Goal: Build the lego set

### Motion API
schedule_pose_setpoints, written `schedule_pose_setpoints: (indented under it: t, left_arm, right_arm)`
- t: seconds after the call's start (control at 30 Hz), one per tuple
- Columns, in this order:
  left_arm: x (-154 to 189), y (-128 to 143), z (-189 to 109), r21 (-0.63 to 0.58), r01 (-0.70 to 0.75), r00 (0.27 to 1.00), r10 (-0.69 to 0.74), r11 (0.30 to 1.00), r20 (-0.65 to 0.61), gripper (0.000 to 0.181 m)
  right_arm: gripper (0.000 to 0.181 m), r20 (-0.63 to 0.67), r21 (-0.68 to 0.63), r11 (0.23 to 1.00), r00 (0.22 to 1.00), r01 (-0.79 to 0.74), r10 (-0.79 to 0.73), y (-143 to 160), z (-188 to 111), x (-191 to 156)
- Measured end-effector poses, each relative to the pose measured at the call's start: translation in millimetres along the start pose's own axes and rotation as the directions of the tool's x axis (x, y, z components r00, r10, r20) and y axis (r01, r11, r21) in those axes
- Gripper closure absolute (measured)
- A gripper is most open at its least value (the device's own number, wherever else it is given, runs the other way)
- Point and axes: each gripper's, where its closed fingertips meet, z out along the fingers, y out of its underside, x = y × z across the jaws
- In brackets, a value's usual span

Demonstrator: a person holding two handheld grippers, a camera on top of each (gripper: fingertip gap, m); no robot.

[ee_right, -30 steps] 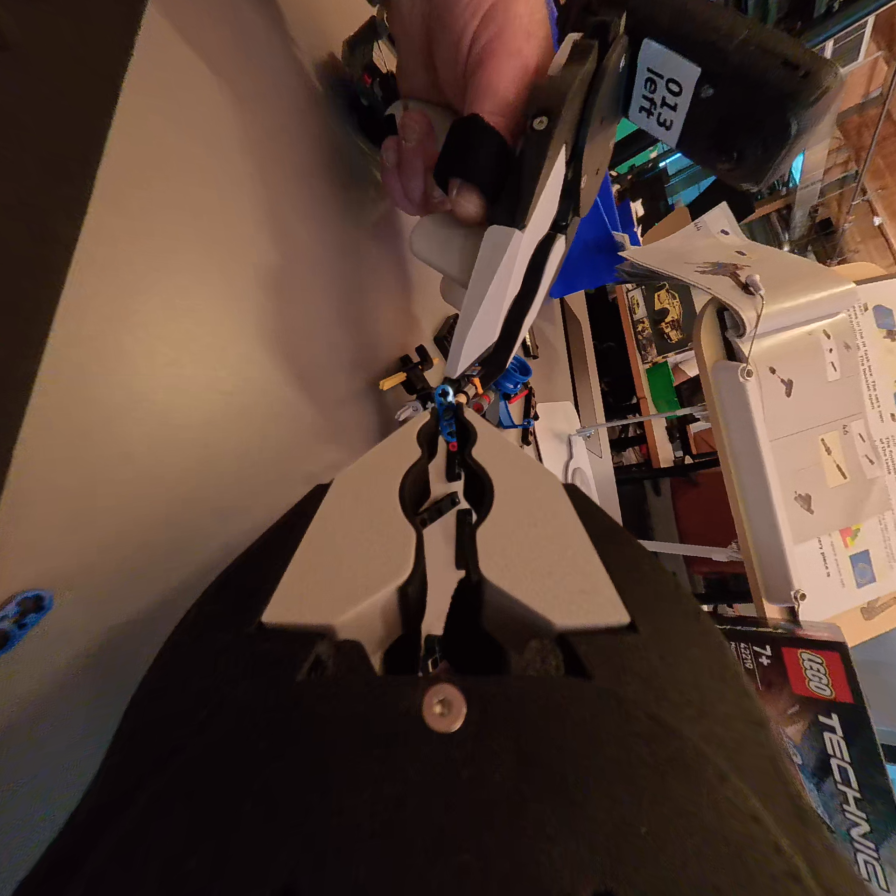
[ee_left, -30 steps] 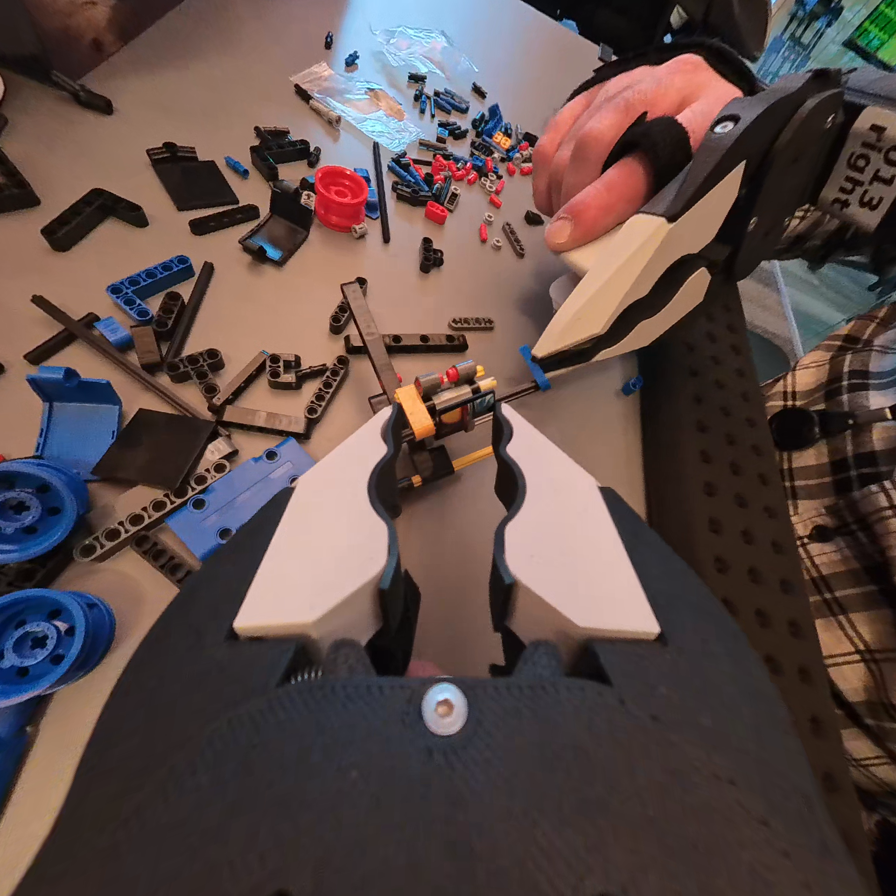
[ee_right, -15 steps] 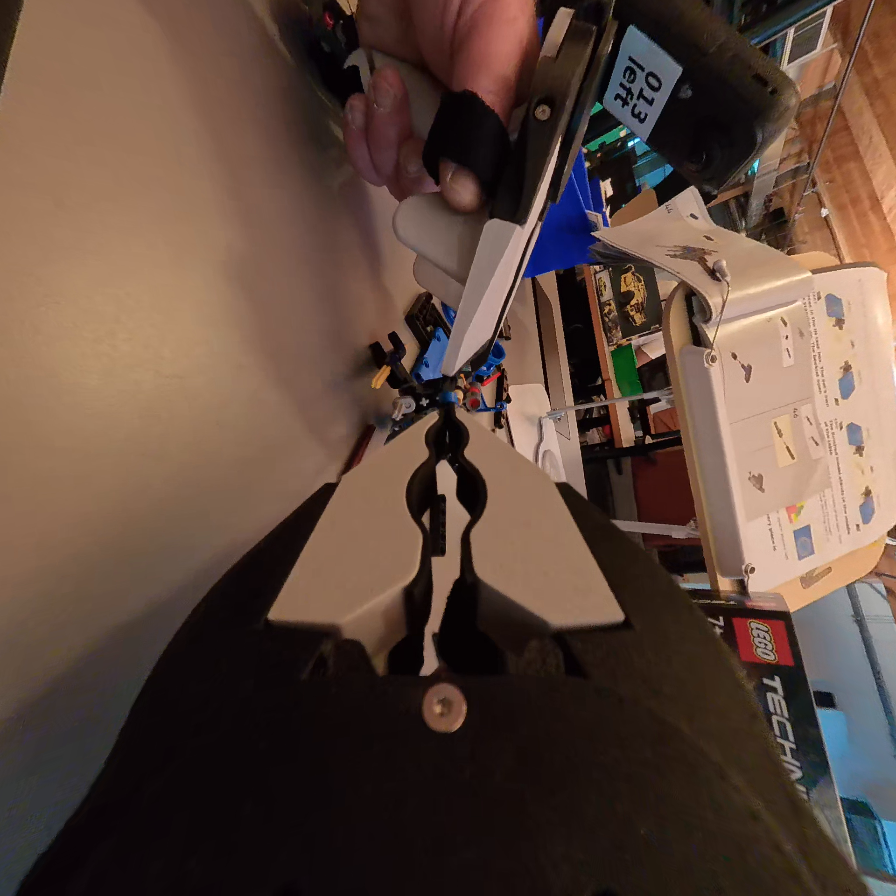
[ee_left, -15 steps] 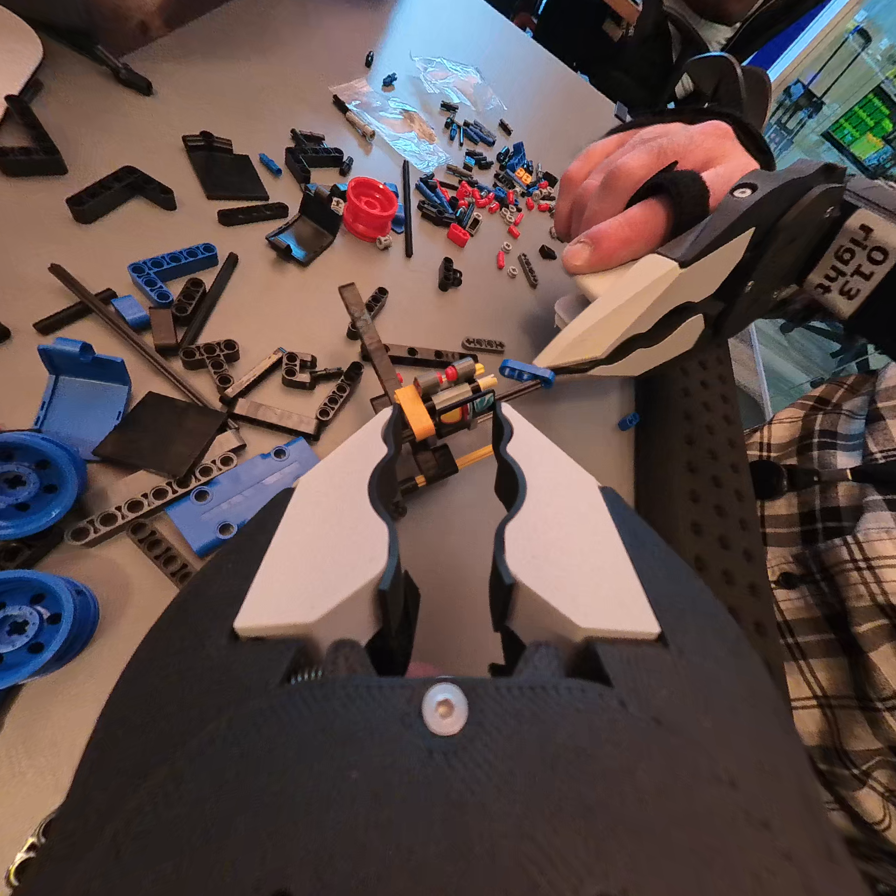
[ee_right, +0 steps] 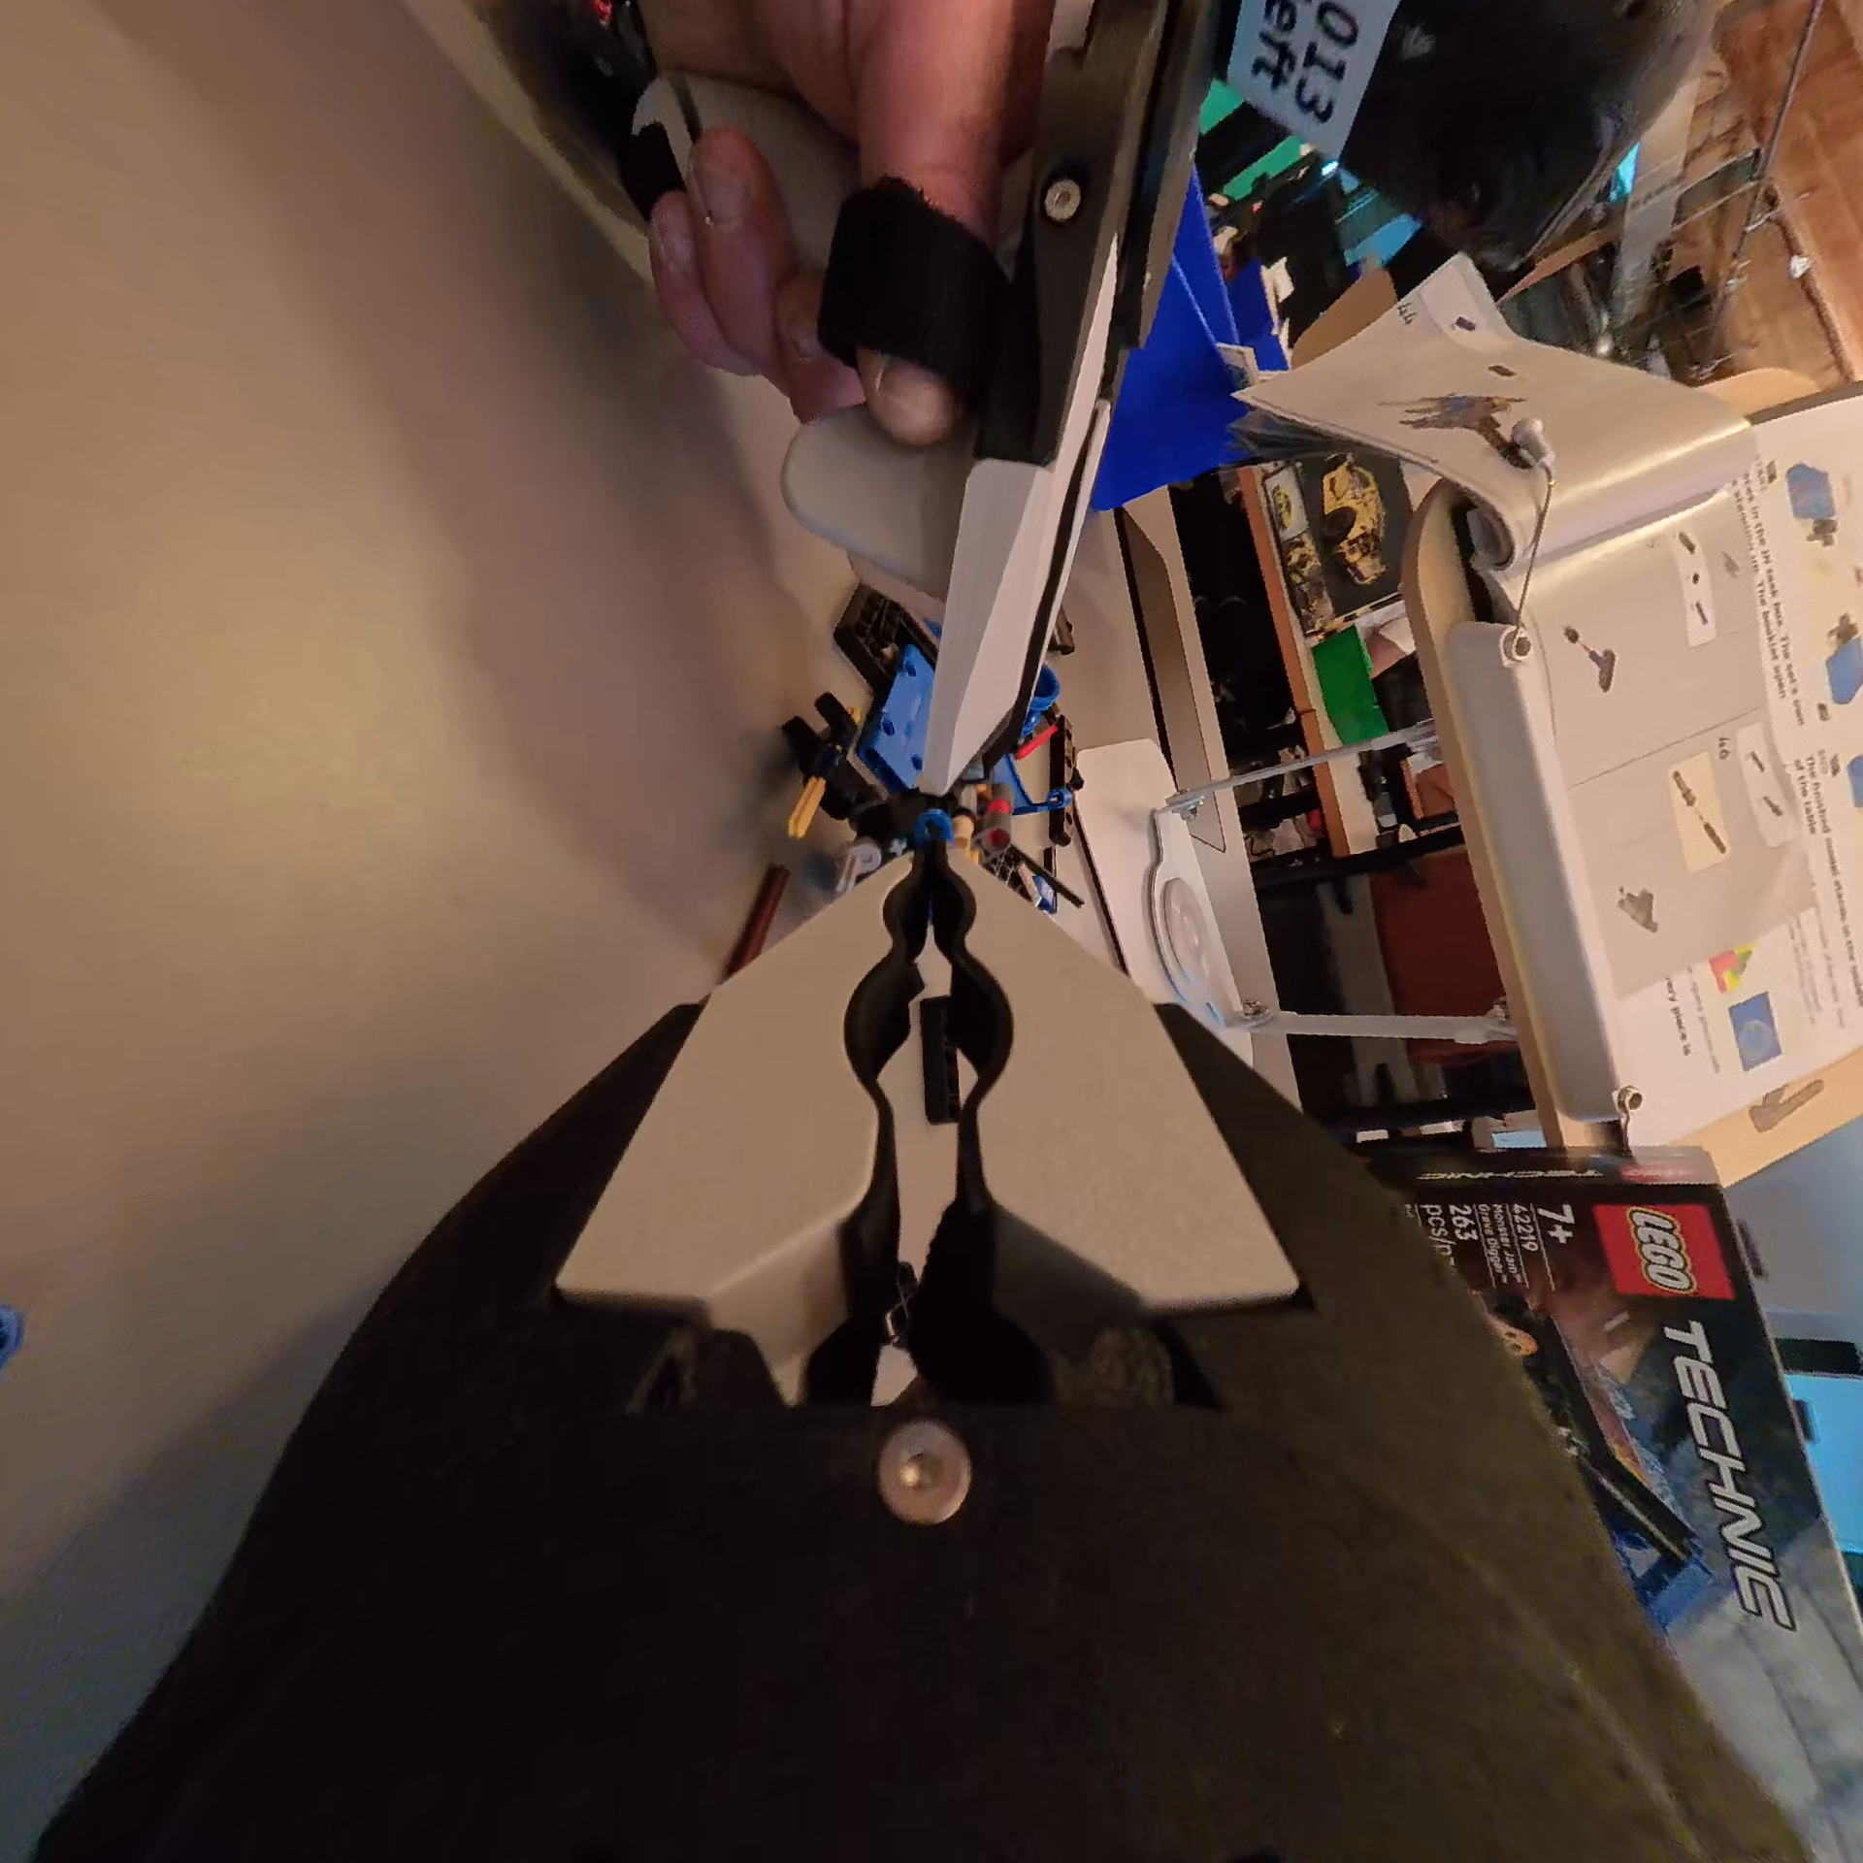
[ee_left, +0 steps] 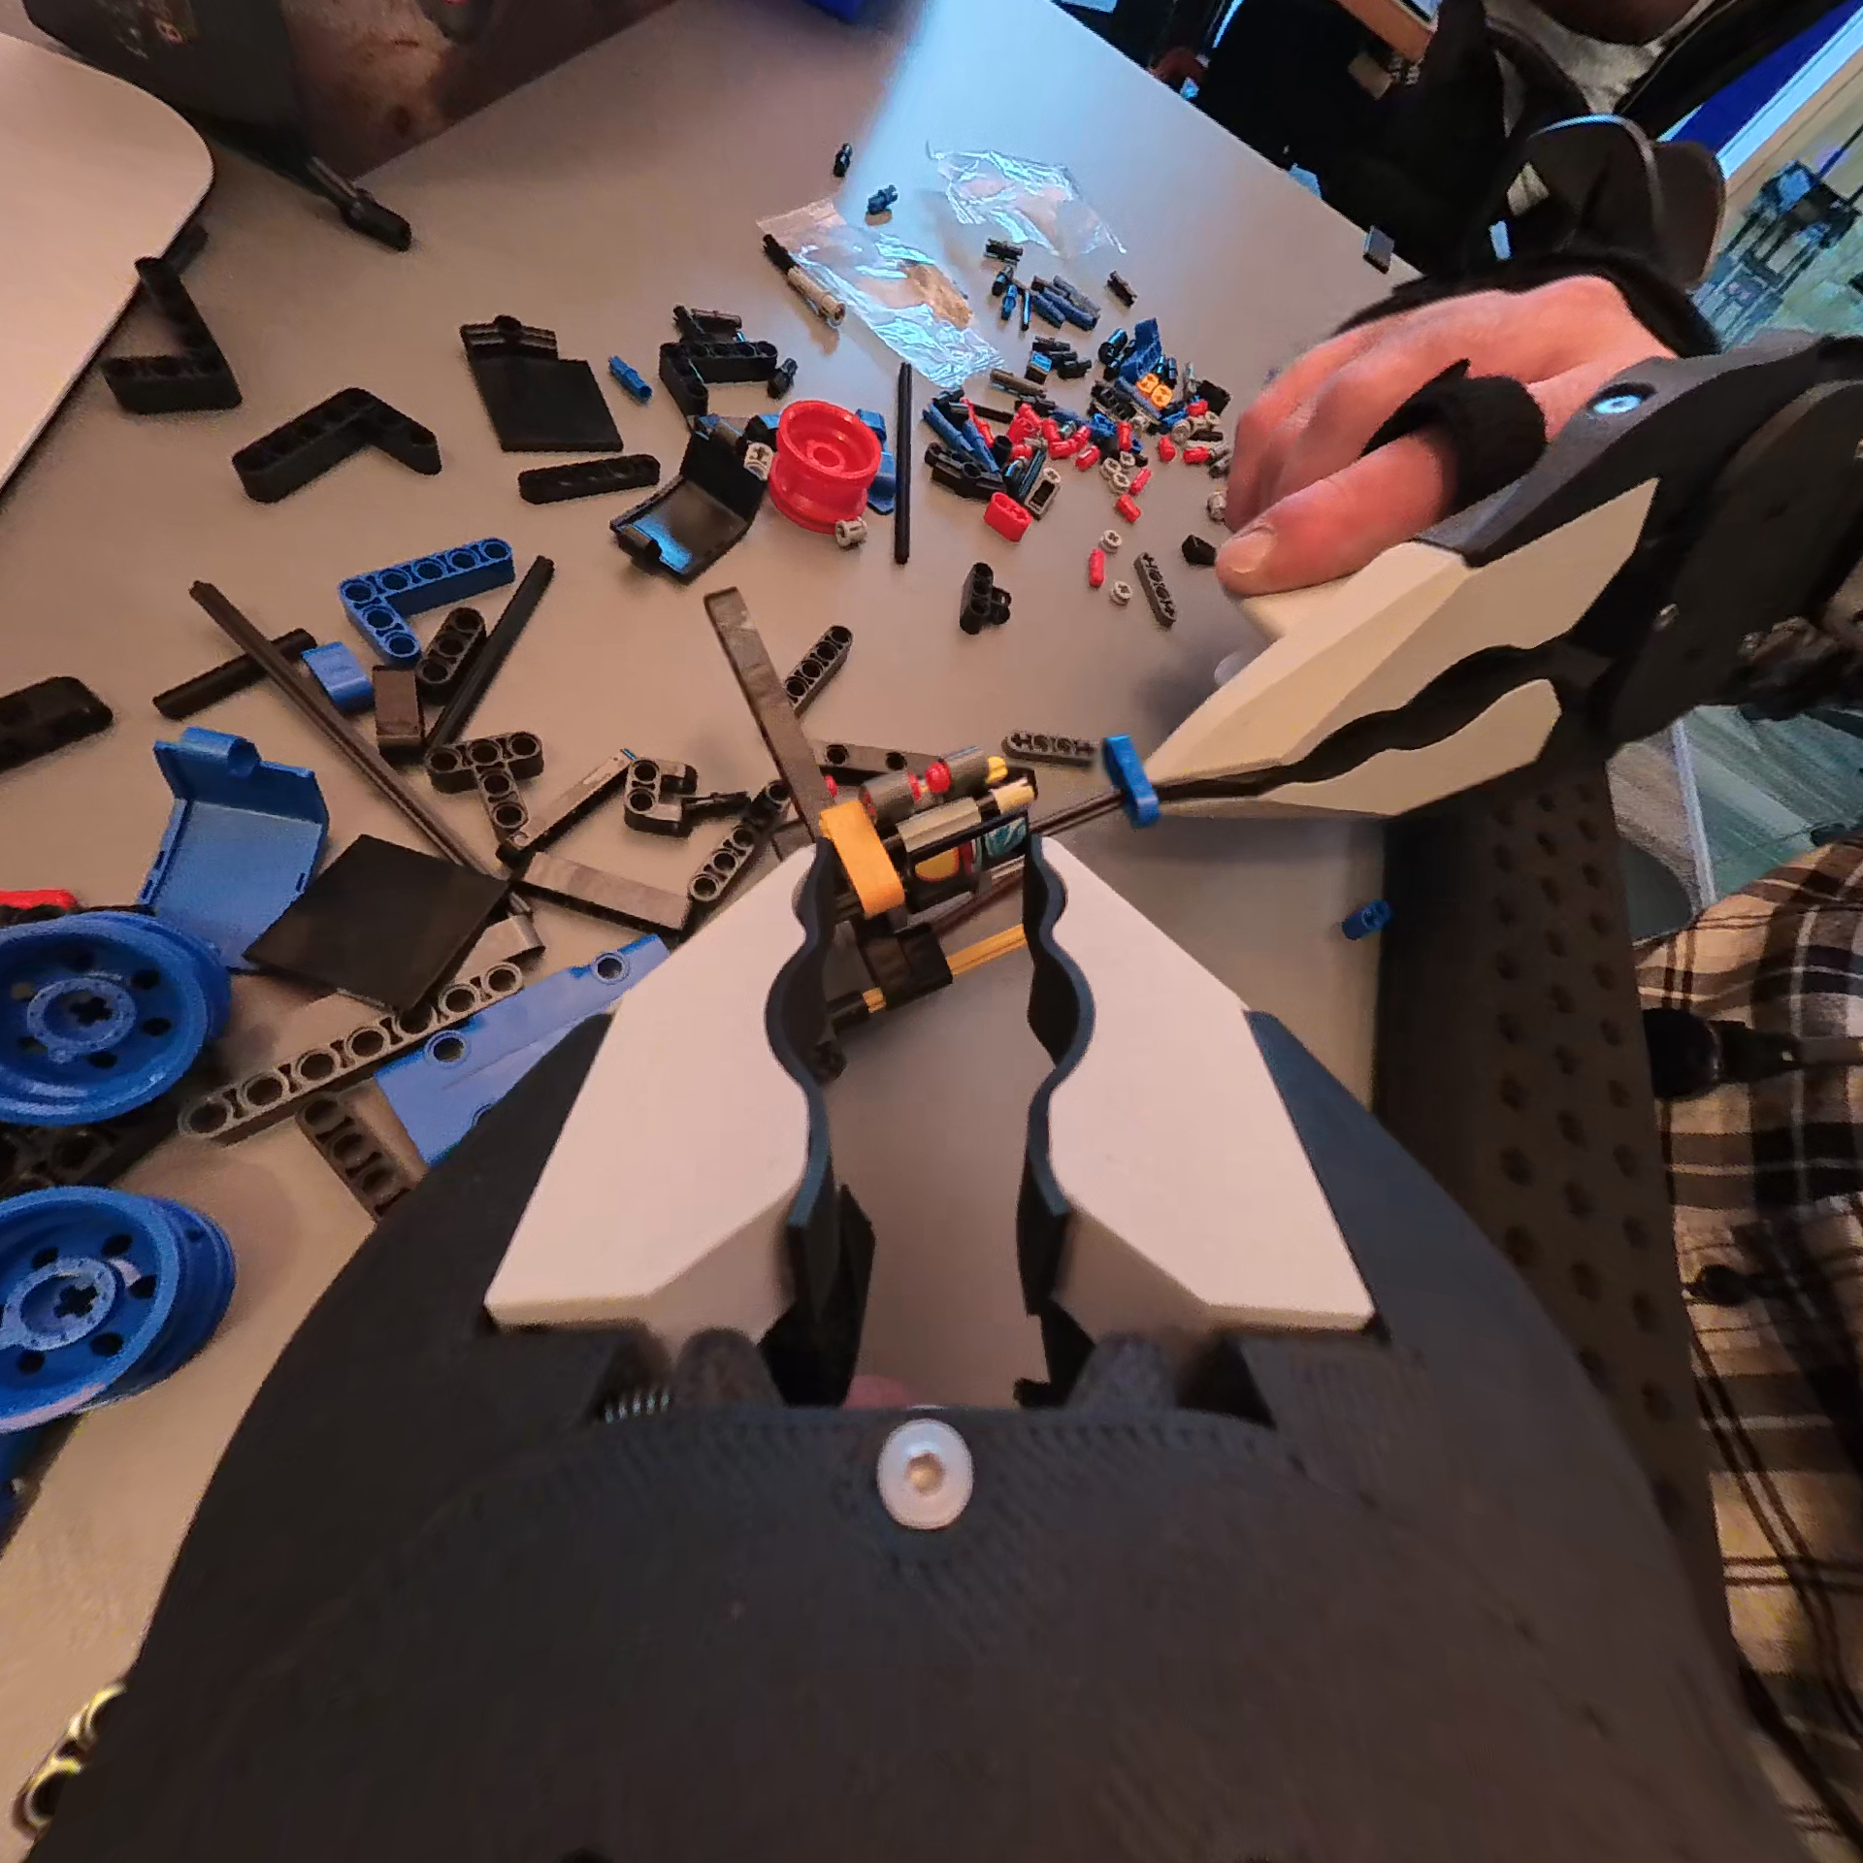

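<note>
Your left claw point(ee_left: 922, 887) is clamped on a small lego assembly point(ee_left: 933, 837) of black, yellow, grey and red parts, held just above the bench point(ee_left: 605, 151). A thin black axle point(ee_left: 1074, 819) sticks out of the assembly toward your right claw point(ee_left: 1159, 791), whose tips are pressed together around that axle just behind a small blue connector point(ee_left: 1127, 781) threaded on it. In the right wrist view the same blue connector point(ee_right: 933, 829) sits at the tips of your right claw point(ee_right: 929, 867), with the left claw point(ee_right: 958, 776) coming down from above to meet it.

Around the assembly the grey bench is strewn with loose parts: black beams and panels, a blue angled beam point(ee_left: 423, 595), a blue curved panel point(ee_left: 237, 822), and two blue wheel hubs point(ee_left: 91, 1018) at the left edge. Farther off lie a red wheel hub point(ee_left: 822, 474), a heap of small red, blue and black pins point(ee_left: 1069, 444) and crumpled clear plastic bags point(ee_left: 887, 287). Your right hand point(ee_left: 1371, 433) hovers over that heap, gripping the claw's handle.

Beyond the bench edge, the right wrist view shows an instruction booklet point(ee_right: 1694, 766) clipped on a pale stand and the set's dark box point(ee_right: 1653, 1381) beside it, with shelving behind. A plaid sleeve point(ee_left: 1764, 1159) fills the right margin of the left wrist view.
</note>
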Motion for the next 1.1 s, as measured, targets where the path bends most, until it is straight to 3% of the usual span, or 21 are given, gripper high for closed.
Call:
schedule_pose_setpoints:
  t: [0.4, 0.57, 0.73, 1.1]
  left_arm:
    - [3, 0, 3, -0.006, -0.025, 1.0, 0.025, 1.0, 0.01, 0.147]
    - [2, -1, 3, -0.001, -0.02, 1.0, 0.02, 1.0, 0.007, 0.147]
    - [2, -1, 3, 0.004, -0.013, 1.0, 0.013, 1.0, 0.001, 0.147]
    - [3, -2, 5, 0.007, -0.009, 1.0, 0.009, 1.0, -0.006, 0.147]
  right_arm:
    - [0.181, 0.005, -0.026, 0.999, 0.999, -0.034, 0.034, 6, 1, 0]
    - [0.181, 0.055, 0.007, 0.989, 0.987, -0.151, 0.15, 6, -1, 1]
    - [0.164, 0.095, 0.016, 0.975, 0.971, -0.222, 0.219, 5, -2, -1]
    - [0.177, 0.039, -0.02, 0.995, 0.994, -0.097, 0.097, 8, 12, 1]
